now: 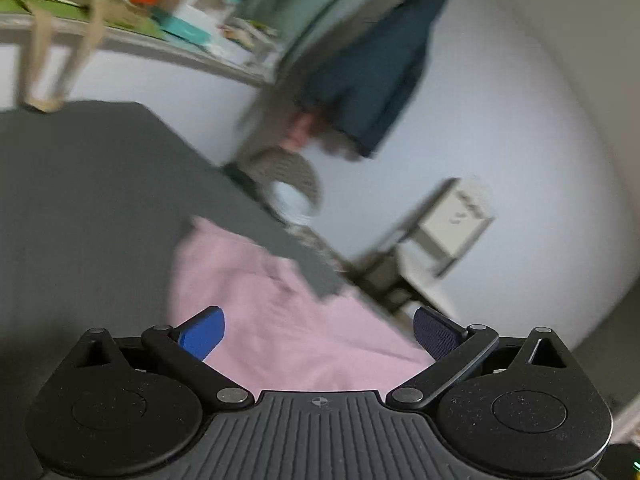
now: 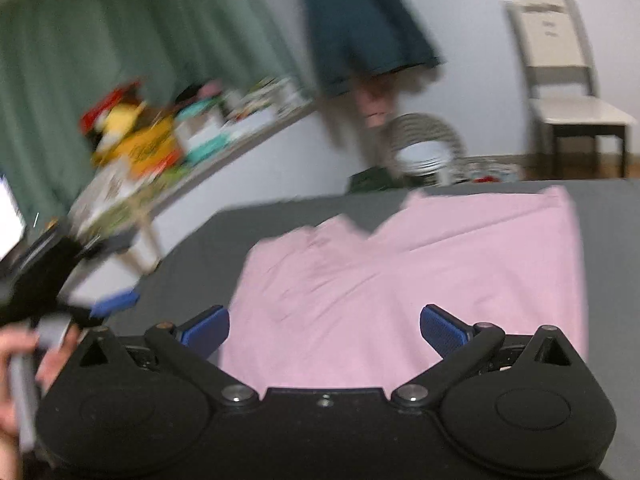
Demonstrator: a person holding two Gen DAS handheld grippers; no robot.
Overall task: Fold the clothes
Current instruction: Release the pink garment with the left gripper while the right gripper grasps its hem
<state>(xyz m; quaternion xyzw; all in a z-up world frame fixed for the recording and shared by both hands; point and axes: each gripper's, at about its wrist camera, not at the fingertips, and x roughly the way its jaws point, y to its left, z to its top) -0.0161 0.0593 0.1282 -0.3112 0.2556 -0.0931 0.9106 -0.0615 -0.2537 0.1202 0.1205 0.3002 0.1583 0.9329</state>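
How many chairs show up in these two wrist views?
1. The same white chair stands against the far wall beyond the grey surface, at upper right in the right wrist view and mid-right in the left. Blur could hide others.

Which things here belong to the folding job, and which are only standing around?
For the job:
pink garment
grey surface it lies on
left gripper, open
right gripper, open

Only around:
white chair
cluttered shelf
dark blue garment hanging on the wall
green curtain
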